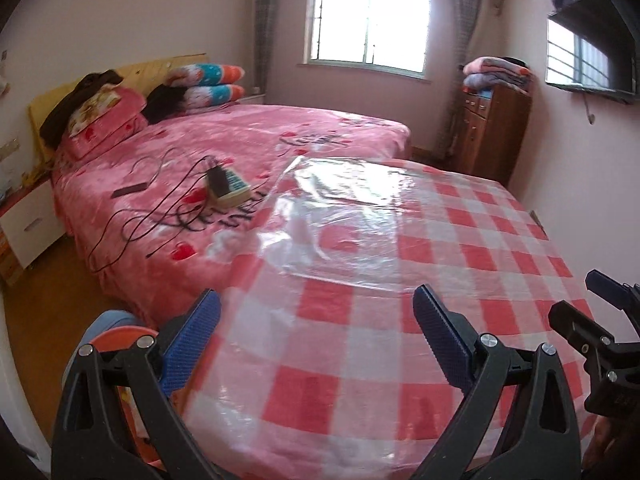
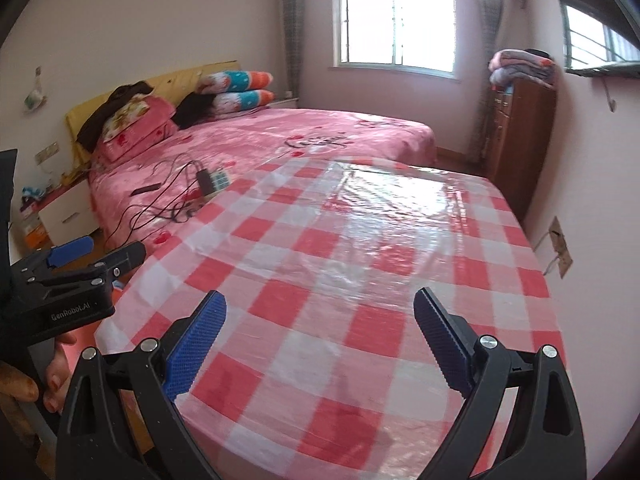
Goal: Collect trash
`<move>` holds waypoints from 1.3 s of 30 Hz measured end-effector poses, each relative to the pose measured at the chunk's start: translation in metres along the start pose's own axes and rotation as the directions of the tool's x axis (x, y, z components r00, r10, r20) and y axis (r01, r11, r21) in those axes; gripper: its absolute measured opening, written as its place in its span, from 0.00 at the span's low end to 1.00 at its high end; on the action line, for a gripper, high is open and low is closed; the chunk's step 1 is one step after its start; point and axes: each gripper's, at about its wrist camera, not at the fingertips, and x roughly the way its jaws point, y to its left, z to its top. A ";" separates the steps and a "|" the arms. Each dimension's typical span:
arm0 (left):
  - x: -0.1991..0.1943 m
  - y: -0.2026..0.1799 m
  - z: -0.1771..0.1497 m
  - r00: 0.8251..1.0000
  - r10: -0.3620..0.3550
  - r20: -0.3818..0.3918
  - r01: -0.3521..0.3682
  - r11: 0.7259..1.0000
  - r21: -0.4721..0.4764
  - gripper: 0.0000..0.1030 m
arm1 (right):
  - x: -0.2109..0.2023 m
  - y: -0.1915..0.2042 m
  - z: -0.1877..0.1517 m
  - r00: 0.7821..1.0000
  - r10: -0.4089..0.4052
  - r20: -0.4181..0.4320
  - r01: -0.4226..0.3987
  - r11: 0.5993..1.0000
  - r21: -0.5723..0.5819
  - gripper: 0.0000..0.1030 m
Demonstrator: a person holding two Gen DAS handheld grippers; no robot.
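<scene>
You held both grippers over the near edge of the table (image 1: 460, 240), which was covered with a red and white checked cloth under clear plastic. Your left gripper (image 1: 316, 336) had its blue pads spread wide apart, with nothing between them. Your right gripper (image 2: 320, 340) was released in the same way, empty, with its fingers far from each other. In the right wrist view the left gripper appeared at the left edge, and your hand (image 2: 52, 376) was under it, around the handle.

I could not find any trash on the table; the cloth showed only the shine from the window (image 1: 368, 16). Whether any trash lay somewhere else in the room, I cannot tell.

Beyond the table stood a bed (image 1: 248, 136) with a pink cover. A power strip (image 1: 228, 184) lay on it near the table's far left corner, with black cables (image 1: 132, 220) running from it over the cover. Pillows (image 1: 204, 84) were piled at the headboard. A wooden cabinet (image 1: 496, 128) stood by the right wall, with folded blankets (image 1: 496, 74) on top.
</scene>
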 end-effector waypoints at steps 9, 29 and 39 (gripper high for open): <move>-0.012 -0.042 0.005 0.998 -0.052 0.034 0.049 0.995 0.084 0.94 | -0.030 -0.022 -0.006 0.997 -0.071 0.037 0.070 0.997 0.024 0.91; -0.029 -0.056 0.004 0.994 -0.068 0.084 0.060 0.993 0.100 0.96 | -0.056 -0.026 -0.014 0.988 -0.137 0.073 0.137 0.991 0.005 0.91; -0.030 -0.057 0.003 0.993 -0.074 0.088 0.065 0.993 0.095 0.96 | -0.061 -0.028 -0.015 0.987 -0.148 0.065 0.147 0.989 0.014 0.91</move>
